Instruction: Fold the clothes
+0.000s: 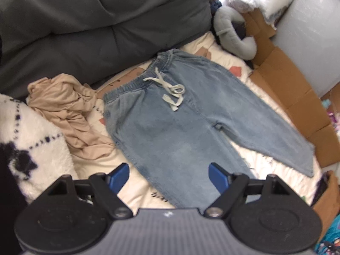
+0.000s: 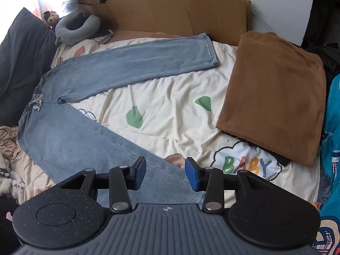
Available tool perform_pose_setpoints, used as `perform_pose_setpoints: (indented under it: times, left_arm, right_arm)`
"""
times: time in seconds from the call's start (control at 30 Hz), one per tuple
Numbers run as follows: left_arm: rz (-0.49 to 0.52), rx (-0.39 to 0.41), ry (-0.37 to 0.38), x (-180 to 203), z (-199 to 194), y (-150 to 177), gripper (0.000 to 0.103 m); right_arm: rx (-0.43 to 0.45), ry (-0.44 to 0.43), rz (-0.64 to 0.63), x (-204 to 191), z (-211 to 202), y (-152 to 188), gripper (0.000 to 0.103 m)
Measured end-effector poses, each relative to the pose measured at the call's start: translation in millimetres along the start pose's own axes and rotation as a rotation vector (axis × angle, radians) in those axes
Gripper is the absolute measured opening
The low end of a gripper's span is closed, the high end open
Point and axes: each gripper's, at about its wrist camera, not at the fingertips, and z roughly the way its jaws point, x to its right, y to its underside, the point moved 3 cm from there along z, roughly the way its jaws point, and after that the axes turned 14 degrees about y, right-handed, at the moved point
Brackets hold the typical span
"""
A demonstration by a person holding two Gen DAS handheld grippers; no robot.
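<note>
Light blue jeans [image 1: 180, 116] lie flat on the cream printed bedsheet [image 1: 136, 191], legs spread apart, waistband and pale drawstring [image 1: 170, 89] toward the grey cushions. My left gripper [image 1: 169, 176] hovers above the lower part of one leg, jaws wide apart with nothing between them. In the right wrist view the same jeans [image 2: 74, 133] spread in a V. My right gripper [image 2: 165, 174] hangs over the near leg's hem, blue pads apart, gripping nothing.
A crumpled beige garment [image 1: 68, 110] lies left of the jeans beside a white fluffy blanket [image 1: 31, 140]. A folded brown garment [image 2: 274, 93] rests on the sheet [image 2: 170, 110] at right. Cardboard [image 2: 174, 12], a grey neck pillow [image 2: 76, 27] and dark grey cushions [image 1: 95, 25] border the bed.
</note>
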Motion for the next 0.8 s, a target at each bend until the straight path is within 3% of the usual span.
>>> perform_pose_setpoints:
  times: [0.07,0.17,0.3,0.5,0.63,0.8]
  left_arm:
    - [-0.002,0.011,-0.013,-3,0,2,0.083]
    - [0.006,0.004,-0.016,-6,10,7,0.083]
    - [0.007,-0.005,0.009,-9,27,14,0.084]
    - [0.017,-0.018,0.02,-23,90,16,0.085]
    - [0.033,0.038,0.064,-42,129,13,0.083]
    - [-0.059,0.053,0.029,-71,155,17,0.08]
  right_arm:
    - [0.008,-0.009,-0.017,-9,-4,-4,0.048]
    - [0.023,-0.012,-0.055,-24,-3,-6,0.057]
    - [0.016,-0.027,-0.076,-42,13,-5,0.059]
    - [-0.031,-0.052,-0.137,-78,68,4,0.058]
    - [-0.057,-0.072,-0.151,-99,106,16,0.058]
    - [-0.094,-0.073,-0.155,-117,141,24,0.058]
